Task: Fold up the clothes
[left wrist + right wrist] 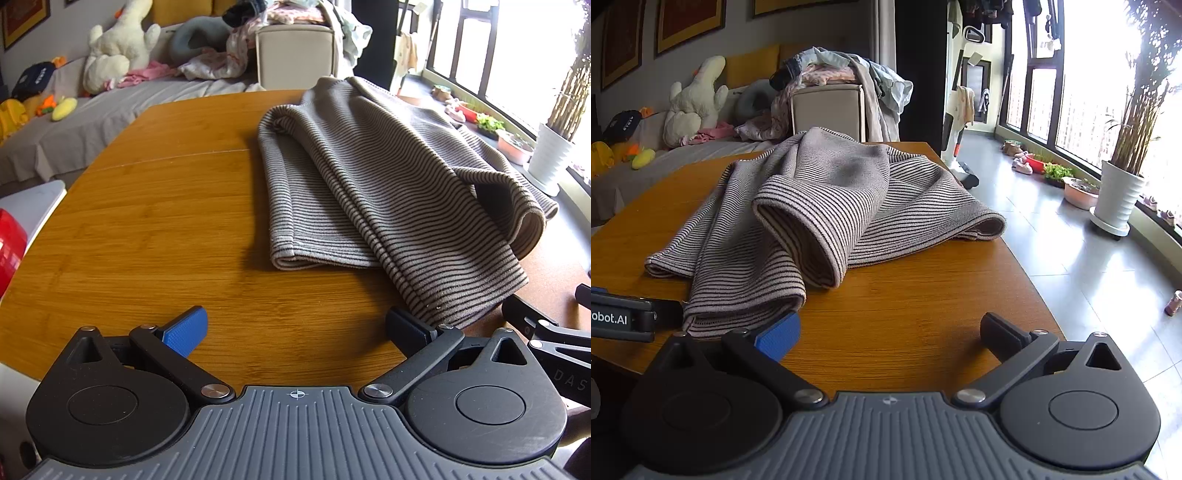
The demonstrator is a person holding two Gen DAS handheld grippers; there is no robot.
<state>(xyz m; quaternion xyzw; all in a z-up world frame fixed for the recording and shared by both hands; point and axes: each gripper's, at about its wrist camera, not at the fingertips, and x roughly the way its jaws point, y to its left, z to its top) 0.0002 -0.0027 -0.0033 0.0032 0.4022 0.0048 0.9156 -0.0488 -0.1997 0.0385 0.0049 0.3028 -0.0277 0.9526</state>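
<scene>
Striped garment lies half-folded right of bare tabletop; left gripper and right gripper both gape, empty. Label reads "obot.AI".

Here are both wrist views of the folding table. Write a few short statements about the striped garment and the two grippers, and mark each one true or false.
1. The striped garment lies on the wooden table. True.
2. The left gripper grips the garment. False: it is open and holds nothing.
3. The right gripper is open. True.
4. The garment is plain red. False: it is grey-brown with dark stripes.
5. A white plush toy sits on the table. False: it sits on the sofa behind.
</scene>
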